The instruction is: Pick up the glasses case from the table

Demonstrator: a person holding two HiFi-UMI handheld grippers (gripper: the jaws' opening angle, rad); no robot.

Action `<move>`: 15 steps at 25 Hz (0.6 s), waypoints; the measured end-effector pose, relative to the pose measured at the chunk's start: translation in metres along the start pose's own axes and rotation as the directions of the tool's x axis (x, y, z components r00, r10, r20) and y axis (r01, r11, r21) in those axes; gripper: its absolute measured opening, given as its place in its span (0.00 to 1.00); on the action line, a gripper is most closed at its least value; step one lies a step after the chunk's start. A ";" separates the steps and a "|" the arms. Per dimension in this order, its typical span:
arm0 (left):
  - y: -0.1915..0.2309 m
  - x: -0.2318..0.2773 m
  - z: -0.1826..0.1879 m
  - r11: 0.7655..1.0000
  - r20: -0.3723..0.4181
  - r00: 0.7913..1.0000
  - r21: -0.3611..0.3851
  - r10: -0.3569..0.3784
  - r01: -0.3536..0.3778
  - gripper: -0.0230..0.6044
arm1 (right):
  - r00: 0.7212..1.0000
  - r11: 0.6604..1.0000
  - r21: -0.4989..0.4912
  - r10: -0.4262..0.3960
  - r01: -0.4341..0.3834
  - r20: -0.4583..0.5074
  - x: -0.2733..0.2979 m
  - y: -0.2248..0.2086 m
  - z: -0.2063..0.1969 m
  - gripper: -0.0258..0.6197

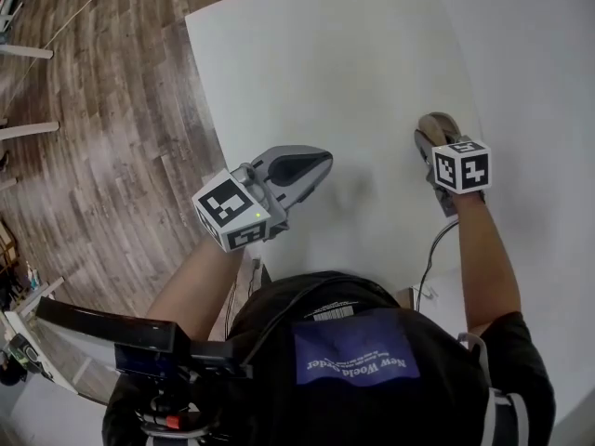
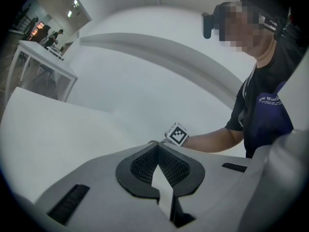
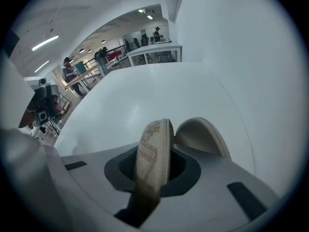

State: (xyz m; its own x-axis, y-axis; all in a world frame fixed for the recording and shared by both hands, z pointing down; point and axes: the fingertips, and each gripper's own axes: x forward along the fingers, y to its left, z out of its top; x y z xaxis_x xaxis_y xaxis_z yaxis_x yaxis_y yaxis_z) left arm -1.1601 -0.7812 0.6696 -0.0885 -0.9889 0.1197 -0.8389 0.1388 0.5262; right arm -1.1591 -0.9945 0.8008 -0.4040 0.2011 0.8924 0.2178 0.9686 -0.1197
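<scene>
- Shirt (image 1: 372,342): black with a blue patch, lowest in the head view. A bare forearm reaches out from each side.
- Cable (image 1: 429,258): thin and dark, running beside the right forearm over the table's near edge.
- Left tool (image 1: 311,167): grey, held about level above the near left part of the table, tips aimed toward the right. The jaws are clenched, with the pads meeting at the tip and nothing between them. It is well apart from the case.
- Right tool (image 1: 433,145): pointing steeply down over the table's right side, clenched on the glasses case.
- Glasses case (image 3: 153,144): tan and woven, with a toothed edge like a zip, lying open in two halves.
  - One half stands edge-on between the right tool's pads. The other half spreads outside the jaws to the right.
  - In the head view it shows just past that tool's tips, near the table's right edge.
  - It is not clear whether it touches the table.
- Table (image 1: 325,63): white with a smooth top.
- Floor (image 1: 102,137): wood planks, left of the table.
- Wall (image 1: 539,63): white, right of the table.
- Far tables (image 3: 154,50): white, in the right gripper view, with several persons standing near them.
</scene>
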 end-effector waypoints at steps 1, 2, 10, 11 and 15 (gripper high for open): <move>-0.003 -0.004 0.003 1.000 0.005 1.000 0.008 0.000 0.000 0.04 | 1.000 1.000 -0.001 0.002 -0.002 0.000 0.000 0.000 0.001 0.12; -0.007 -0.008 0.007 1.000 0.010 1.000 0.014 0.002 -0.002 0.04 | 1.000 1.000 -0.002 0.002 -0.002 0.001 -0.002 0.000 0.003 0.12; -0.059 -0.071 0.035 0.998 0.047 0.998 0.034 0.049 -0.050 0.04 | 0.999 0.999 -0.027 -0.042 0.042 0.002 -0.023 0.012 0.003 0.08; -0.066 -0.082 0.036 0.998 0.052 0.997 0.032 0.057 -0.059 0.04 | 0.999 0.999 -0.021 -0.043 0.043 0.004 -0.027 0.016 0.000 0.08; -0.091 -0.121 0.048 0.996 0.083 0.994 0.047 0.070 -0.075 0.04 | 0.997 0.997 -0.015 -0.072 0.072 0.024 -0.047 0.028 0.003 0.08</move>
State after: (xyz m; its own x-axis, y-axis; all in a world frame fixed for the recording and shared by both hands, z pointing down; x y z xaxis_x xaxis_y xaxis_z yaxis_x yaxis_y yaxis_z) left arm -1.0993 -0.6768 0.5668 -0.1917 -0.9777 0.0862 -0.8544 0.2094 0.4755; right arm -1.1364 -0.9762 0.7538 -0.4398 0.1347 0.8879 0.2017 0.9782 -0.0485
